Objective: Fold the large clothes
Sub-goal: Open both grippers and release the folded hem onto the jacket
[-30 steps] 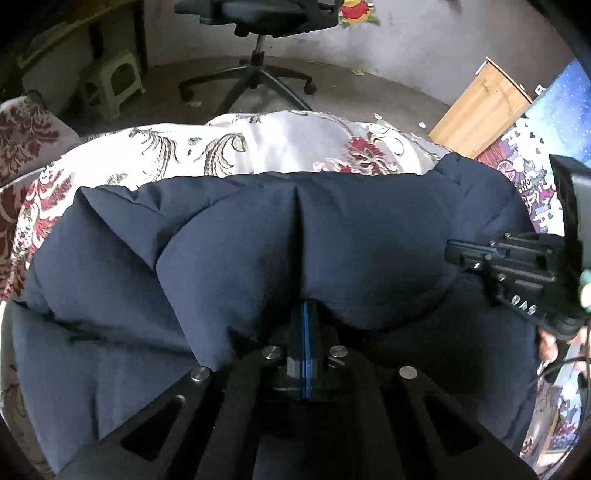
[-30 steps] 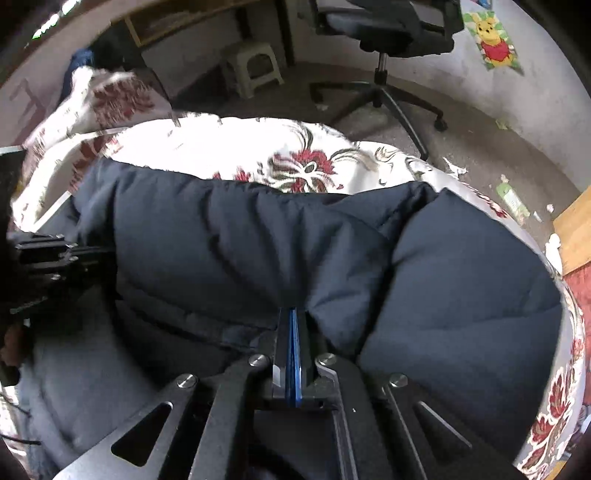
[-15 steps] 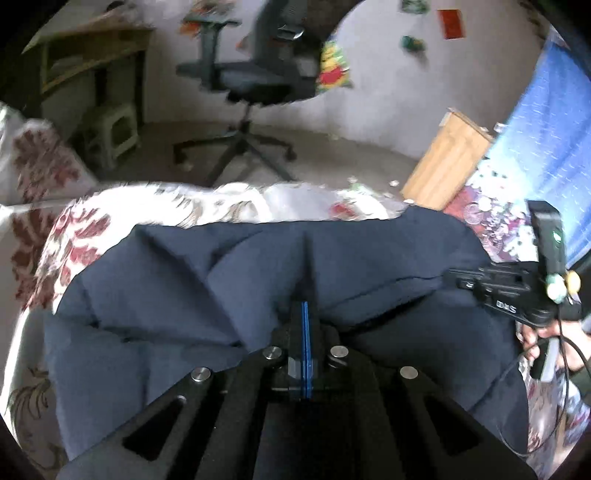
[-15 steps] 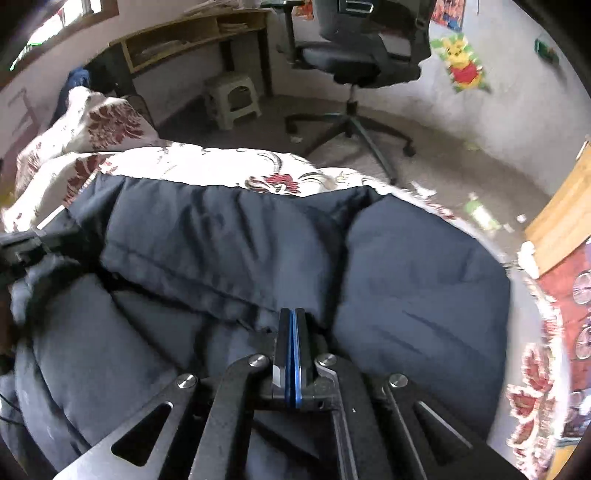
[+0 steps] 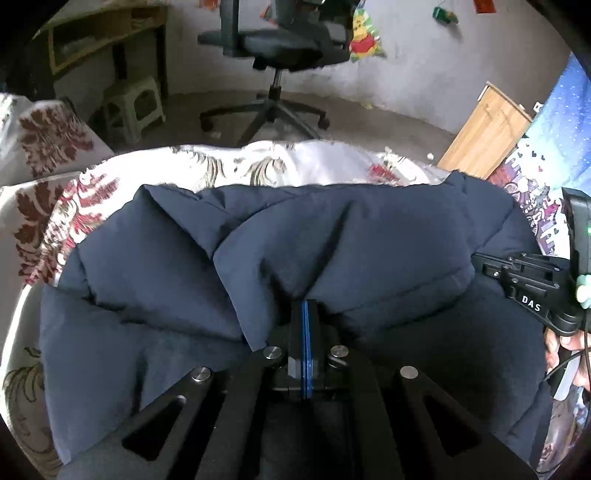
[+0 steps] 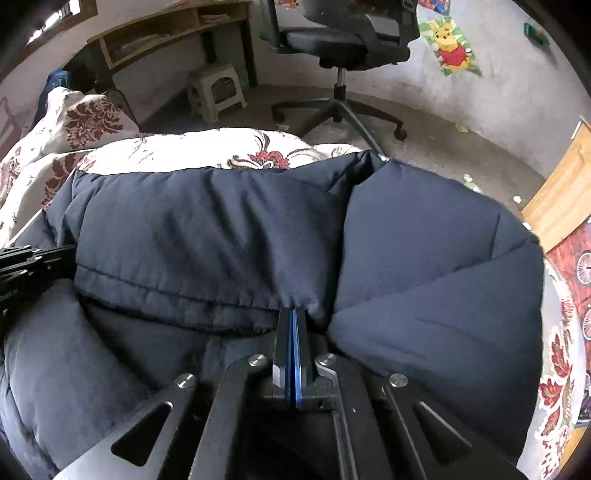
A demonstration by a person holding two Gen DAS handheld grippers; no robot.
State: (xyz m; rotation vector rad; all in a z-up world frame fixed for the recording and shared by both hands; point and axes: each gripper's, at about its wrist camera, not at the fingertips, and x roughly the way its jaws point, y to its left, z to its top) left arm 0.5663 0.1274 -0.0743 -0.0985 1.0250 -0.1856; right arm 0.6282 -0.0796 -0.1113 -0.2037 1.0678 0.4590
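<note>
A dark navy padded jacket (image 5: 332,240) lies on a floral bedspread (image 5: 258,162) and fills both views (image 6: 221,229). My left gripper (image 5: 305,306) is shut on a fold of the jacket's edge, jaws pressed together with fabric bunched over the tips. My right gripper (image 6: 292,314) is shut on another part of the same hemmed edge. The right gripper's body shows at the right of the left wrist view (image 5: 532,291); the left gripper's body shows at the left edge of the right wrist view (image 6: 33,262).
A black office chair (image 5: 280,48) stands on the floor beyond the bed, with a pale step stool (image 5: 136,107) and a wooden desk (image 6: 166,33) to its left. A wooden cabinet (image 5: 487,129) and a patterned blue cloth (image 5: 554,147) are at the right.
Both grippers stay shut on the jacket's edge. They first lifted and drew it back, then came down again, so the folded-over layer now lies nearer the bed's far edge.
</note>
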